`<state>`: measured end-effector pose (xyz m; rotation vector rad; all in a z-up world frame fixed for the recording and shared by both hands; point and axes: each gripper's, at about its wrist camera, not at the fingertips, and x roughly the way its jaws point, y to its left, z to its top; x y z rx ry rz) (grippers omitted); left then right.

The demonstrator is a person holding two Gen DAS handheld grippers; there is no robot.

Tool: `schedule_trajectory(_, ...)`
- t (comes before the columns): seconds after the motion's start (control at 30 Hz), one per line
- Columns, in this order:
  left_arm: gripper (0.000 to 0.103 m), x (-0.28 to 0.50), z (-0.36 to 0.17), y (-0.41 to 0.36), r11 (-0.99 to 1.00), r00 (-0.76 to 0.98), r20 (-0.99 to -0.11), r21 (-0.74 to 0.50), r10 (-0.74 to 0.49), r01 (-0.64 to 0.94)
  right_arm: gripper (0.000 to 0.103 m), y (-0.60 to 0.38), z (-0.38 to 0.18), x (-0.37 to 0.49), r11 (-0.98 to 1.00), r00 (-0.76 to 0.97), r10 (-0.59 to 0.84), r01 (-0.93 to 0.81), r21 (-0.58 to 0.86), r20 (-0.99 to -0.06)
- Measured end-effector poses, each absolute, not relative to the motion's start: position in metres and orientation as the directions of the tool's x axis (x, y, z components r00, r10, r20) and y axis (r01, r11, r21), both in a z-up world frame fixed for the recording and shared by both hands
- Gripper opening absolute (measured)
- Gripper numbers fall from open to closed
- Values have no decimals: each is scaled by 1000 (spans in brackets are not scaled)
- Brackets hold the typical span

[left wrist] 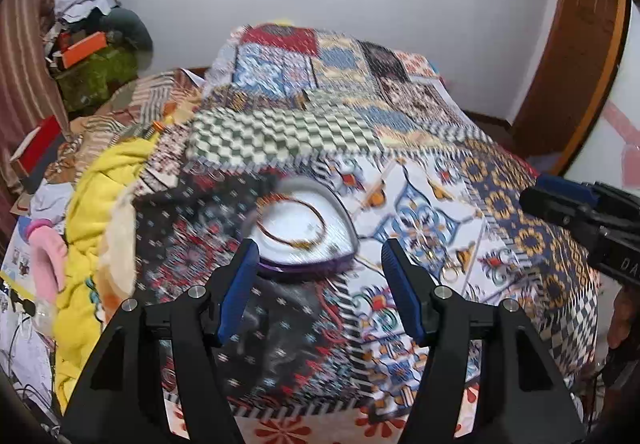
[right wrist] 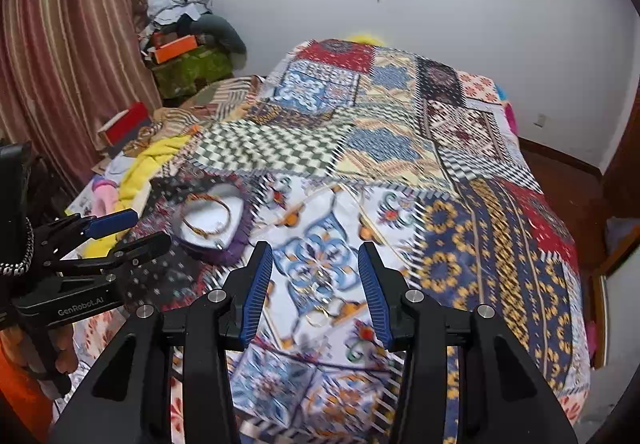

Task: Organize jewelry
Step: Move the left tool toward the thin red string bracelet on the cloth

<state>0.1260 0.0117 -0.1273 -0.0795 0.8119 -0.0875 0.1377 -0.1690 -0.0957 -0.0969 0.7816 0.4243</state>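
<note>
Fig. legend, both wrist views:
Box: we are seeing a heart-shaped jewelry box (left wrist: 320, 244), open, w/ white lining, sitting on the patchwork bedspread (left wrist: 500, 179).
Necklace: a thin bead necklace (left wrist: 291, 222) is lying coiled inside the box.
Loose pieces: small gold rings (right wrist: 318, 318) are lying on the white-blue patch, apart from the box; blurred, so type is our judgement.
L gripper: we are holding the left gripper (left wrist: 316, 284) just in front of the box, jaws spread wide, gripping nothing.
R gripper: the right gripper (right wrist: 316, 292) is hovering over the rings, jaws likewise spread & empty.
Step (est.): we are probably lining up to pick the loose pieces & drop them in the box.
Risk 1: rings are lying flat on soft cloth, so pads may be pinching fabric instead.
Risk 2: busy print is hiding small metal, so we may be mis-aiming.
Risk 3: L jaw is near the box rim; a nudge could be tipping it & spilling the necklace.
</note>
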Motion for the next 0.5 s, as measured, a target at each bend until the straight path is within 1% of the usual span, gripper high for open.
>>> schedule_trajectory(0.17,62,127,-149,-4,990,630,-764,-117,-140,78,41,-187,-108,134,925,621,299,-374,62,-725)
schedule_trajectory(0.43,62,129,-183,-23,984,545,-820,-138,-177,111,41,-203,-130,128,931,576,295,-354,93,-762)
schedule_trajectory(0.5,58,128,-190,-26,980,526,-828,-156,-197,122,41,-203,-135,127,929,567,297,-358,94,-769)
